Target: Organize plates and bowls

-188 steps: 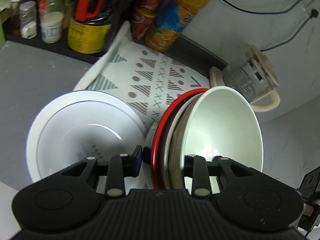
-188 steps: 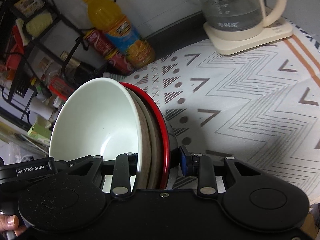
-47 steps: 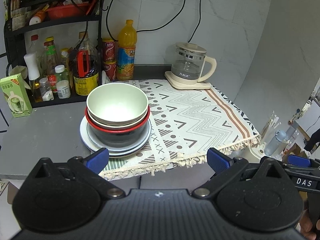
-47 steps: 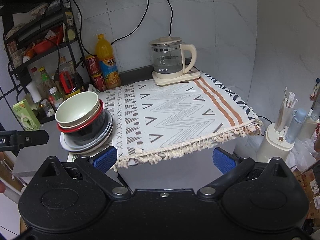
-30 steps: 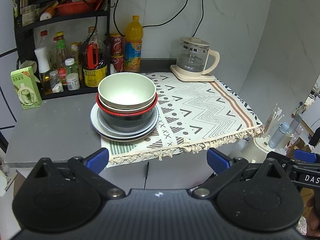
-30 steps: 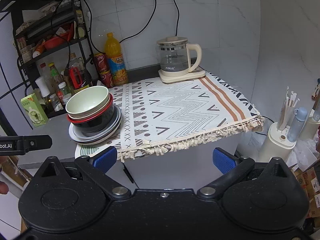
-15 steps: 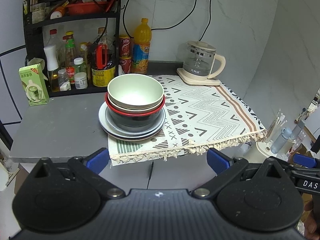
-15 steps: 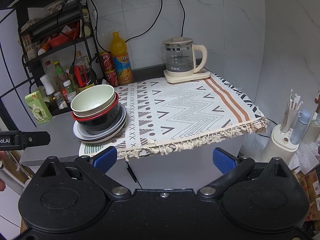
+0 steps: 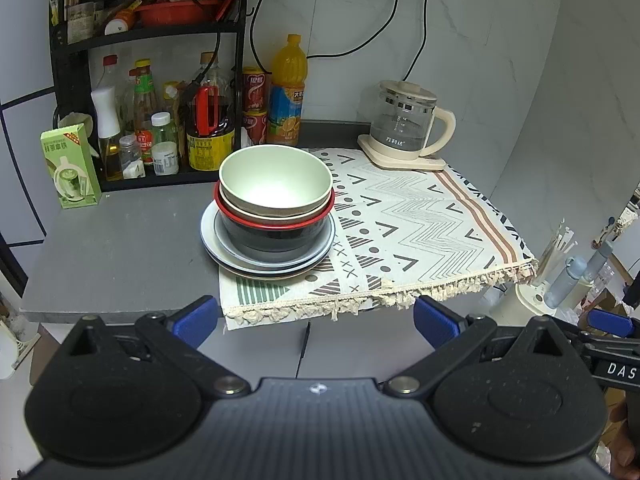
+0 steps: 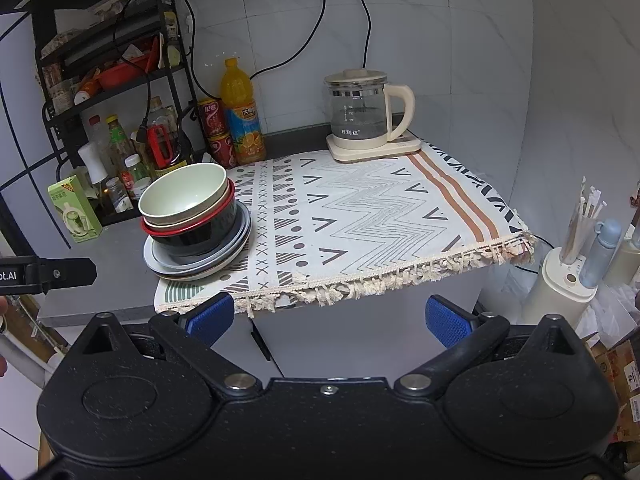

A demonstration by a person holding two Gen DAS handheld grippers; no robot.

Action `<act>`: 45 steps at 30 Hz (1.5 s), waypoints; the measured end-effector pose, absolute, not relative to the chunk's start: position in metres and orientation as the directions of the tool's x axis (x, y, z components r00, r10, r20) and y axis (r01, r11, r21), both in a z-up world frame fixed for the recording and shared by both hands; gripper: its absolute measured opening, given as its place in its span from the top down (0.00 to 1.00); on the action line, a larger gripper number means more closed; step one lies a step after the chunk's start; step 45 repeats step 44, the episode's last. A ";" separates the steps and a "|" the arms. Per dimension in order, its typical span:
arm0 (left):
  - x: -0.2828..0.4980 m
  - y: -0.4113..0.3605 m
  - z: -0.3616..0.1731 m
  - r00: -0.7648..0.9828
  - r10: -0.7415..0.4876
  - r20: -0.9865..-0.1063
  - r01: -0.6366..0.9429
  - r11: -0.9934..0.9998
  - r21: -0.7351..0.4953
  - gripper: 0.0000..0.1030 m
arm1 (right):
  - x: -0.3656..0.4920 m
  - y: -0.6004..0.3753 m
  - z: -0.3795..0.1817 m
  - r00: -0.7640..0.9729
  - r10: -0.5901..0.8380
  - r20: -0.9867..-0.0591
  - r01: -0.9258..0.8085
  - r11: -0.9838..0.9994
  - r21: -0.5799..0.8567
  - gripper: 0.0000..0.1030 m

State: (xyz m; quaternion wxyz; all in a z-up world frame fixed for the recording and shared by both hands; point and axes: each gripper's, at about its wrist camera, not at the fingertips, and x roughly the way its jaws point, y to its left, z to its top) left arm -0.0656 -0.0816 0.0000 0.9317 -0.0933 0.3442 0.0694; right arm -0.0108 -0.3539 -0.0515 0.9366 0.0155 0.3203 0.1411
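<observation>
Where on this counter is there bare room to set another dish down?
Free: the patterned cloth between the dish stack and kettle, and grey counter left of the stack. Crowded: the bottle rack behind.

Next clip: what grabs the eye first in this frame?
The stack of bowls, pale green on top with a red-rimmed black one below, sits on plates at the patterned cloth's left edge. Behind stands a glass kettle. Both grippers, left and right, hang open, off the counter.
</observation>
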 end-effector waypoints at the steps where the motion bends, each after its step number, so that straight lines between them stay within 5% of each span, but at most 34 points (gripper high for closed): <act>1: -0.065 -0.081 0.000 0.752 0.065 -0.655 -0.193 0.973 -0.125 0.00 | -0.011 -0.354 -0.051 0.756 0.273 -0.595 -0.254 0.960 0.118 0.00; 45: -0.054 -0.097 -0.010 0.739 0.060 -0.671 -0.190 0.974 -0.121 0.00 | -0.005 -0.374 -0.053 0.771 0.248 -0.587 -0.249 0.965 0.080 0.00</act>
